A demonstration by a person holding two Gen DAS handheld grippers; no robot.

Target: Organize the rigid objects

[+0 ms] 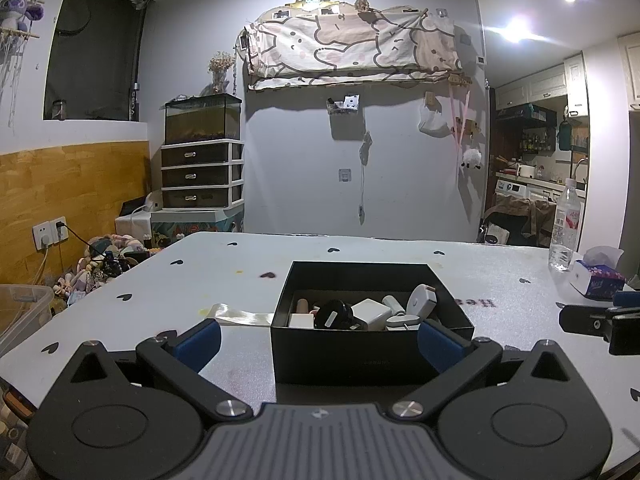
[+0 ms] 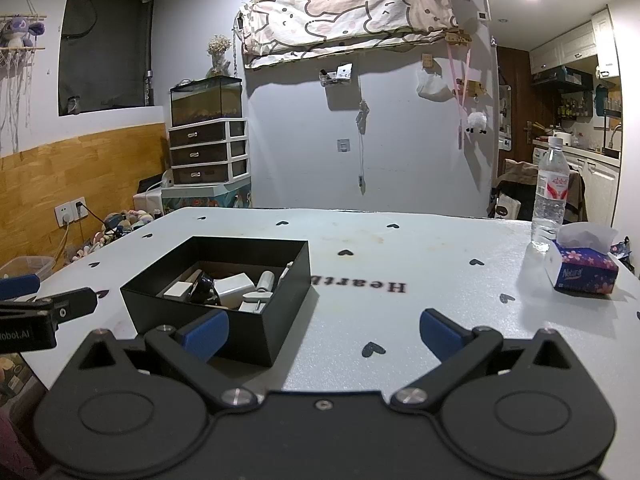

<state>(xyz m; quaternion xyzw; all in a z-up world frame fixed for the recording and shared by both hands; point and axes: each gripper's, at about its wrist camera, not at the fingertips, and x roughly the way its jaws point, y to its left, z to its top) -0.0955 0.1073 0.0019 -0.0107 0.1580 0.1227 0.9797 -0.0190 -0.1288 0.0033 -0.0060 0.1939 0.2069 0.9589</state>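
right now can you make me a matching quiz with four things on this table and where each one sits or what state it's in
Things:
1. black open-top cardboard box
2. clear plastic water bottle with a red label
3. blue floral tissue pack
4. left claw

Places or states:
A. upright near the table's far right edge
B. open and holding nothing, just in front of the box
C. lying just in front of the bottle, white tissue sticking up
D. mid-table, filled with small white and black objects

Pairs: 1-D, 2-A, 3-C, 4-B
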